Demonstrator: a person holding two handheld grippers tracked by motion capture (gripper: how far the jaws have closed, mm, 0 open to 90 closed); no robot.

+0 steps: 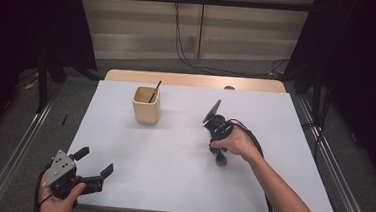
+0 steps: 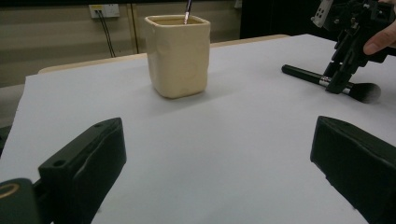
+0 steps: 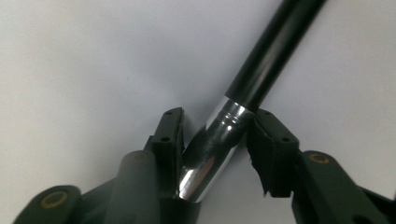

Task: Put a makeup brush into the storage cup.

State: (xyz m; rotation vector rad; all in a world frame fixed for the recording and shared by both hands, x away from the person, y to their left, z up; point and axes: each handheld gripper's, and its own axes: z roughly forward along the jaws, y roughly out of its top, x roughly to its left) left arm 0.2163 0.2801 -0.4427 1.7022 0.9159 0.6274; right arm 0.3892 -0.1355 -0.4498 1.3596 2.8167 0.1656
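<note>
- The high view has your right gripper (image 1: 219,149) pointing down at the white table (image 1: 171,180), right of centre, with your hand wrapped round it; the thing under it is hidden by the hand there.
- The right gripper view fills that gap: a makeup brush (image 3: 243,95) lies between its jaws, and both pads sit against the shiny metal collar, so the jaws are clamped on the brush. The black handle runs off toward the upper right of that view.
- The left gripper view shows the whole brush (image 2: 327,83) lying flat on the table, its dark bristles toward the near side and its handle toward the far side, with your right gripper (image 2: 340,83) standing over the collar.
- Your left gripper (image 1: 94,168) rests at the near left corner of the table, jaws spread wide with nothing between them, well apart from the brush.
- A cream cup (image 1: 146,104) stands at the far side, left of centre, with a thin dark stick (image 1: 154,91) leaning inside; the left gripper view shows the cup (image 2: 178,55) upright.
</note>
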